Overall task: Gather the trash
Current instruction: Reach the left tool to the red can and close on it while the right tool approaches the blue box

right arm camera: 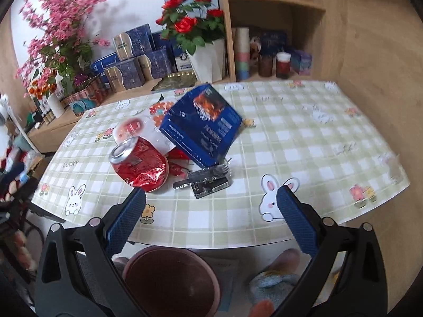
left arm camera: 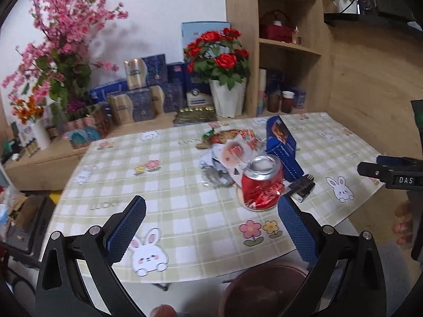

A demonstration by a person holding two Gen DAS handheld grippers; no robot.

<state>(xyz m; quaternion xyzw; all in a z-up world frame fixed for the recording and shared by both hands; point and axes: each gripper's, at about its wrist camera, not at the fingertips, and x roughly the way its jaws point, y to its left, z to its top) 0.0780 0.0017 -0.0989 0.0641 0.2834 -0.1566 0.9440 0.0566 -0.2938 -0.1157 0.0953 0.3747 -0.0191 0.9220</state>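
Note:
A crushed red soda can lies on the checked tablecloth. Around it sit a blue carton, a small black packet, and crumpled wrappers. Below the table's near edge stands a brown bin. My left gripper is open over the near part of the table, with the can just beyond its right finger. My right gripper is open too, nothing between its pads, the packet just ahead of it.
Flower pots, blue and gold boxes and a wooden shelf unit with cups line the back. A person's slippered foot is beside the bin. The other gripper's black body shows at right.

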